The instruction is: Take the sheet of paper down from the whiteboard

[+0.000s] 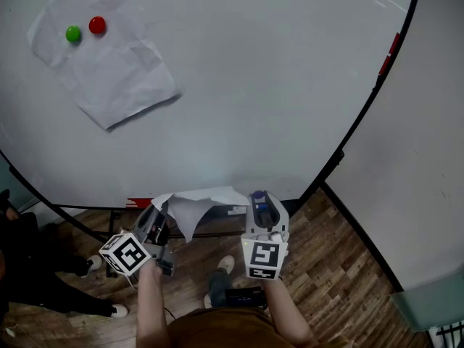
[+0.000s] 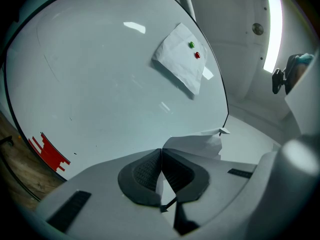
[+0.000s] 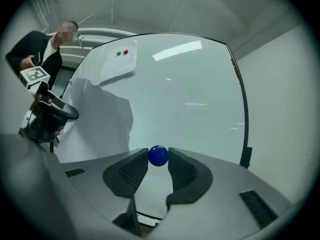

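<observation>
A crumpled white sheet (image 1: 109, 64) hangs at the whiteboard's (image 1: 254, 85) upper left, under a green magnet (image 1: 73, 33) and a red magnet (image 1: 97, 25). Below the board's lower edge my left gripper (image 1: 161, 220) is shut on the edge of a second white sheet (image 1: 199, 205), which curls up toward the board. The left gripper view shows this sheet (image 2: 197, 145) pinched between the pads (image 2: 145, 171). Beside it, my right gripper (image 1: 262, 205) is shut on a small blue ball magnet (image 3: 158, 155), held at the fingertips and facing the board.
A red object (image 1: 392, 53) is clipped on the board's black right frame. A white wall (image 1: 420, 158) stands to the right of the board. Wooden floor (image 1: 333, 267) lies below. A person in dark clothes (image 1: 22, 267) stands at the left.
</observation>
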`<state>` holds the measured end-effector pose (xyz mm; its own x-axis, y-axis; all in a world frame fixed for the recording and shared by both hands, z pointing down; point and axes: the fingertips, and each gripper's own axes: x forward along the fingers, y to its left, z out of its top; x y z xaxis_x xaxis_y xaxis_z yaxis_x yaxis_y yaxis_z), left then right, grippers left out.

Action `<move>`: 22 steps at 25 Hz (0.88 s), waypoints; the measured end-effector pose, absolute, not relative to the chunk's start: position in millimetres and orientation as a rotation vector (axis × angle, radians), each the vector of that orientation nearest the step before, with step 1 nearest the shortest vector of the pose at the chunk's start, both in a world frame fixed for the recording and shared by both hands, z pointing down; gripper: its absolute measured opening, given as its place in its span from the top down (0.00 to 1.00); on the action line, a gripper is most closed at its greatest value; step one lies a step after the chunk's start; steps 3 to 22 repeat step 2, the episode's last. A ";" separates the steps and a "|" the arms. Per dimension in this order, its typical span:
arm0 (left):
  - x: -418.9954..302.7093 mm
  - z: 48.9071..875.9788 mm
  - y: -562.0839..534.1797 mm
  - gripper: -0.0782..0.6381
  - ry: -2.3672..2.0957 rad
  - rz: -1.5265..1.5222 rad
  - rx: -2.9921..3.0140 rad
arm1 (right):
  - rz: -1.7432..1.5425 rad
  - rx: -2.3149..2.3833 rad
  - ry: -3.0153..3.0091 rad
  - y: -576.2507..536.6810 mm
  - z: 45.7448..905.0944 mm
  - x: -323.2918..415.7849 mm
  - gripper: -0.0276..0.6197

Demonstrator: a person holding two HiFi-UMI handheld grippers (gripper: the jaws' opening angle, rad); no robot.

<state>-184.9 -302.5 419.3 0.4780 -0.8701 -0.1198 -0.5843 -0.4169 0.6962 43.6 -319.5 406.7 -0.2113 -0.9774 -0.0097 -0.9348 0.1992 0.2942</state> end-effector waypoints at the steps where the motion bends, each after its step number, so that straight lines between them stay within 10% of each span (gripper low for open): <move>1: -185.3 419.1 -302.5 0.86 -1.198 -0.640 2.144 | -0.355 1.846 -2.288 -319.5 406.9 43.0 0.75; 22: -185.7 418.8 -302.6 0.86 -1.198 -0.642 2.145 | -0.356 1.843 -2.288 -319.4 407.0 42.4 0.75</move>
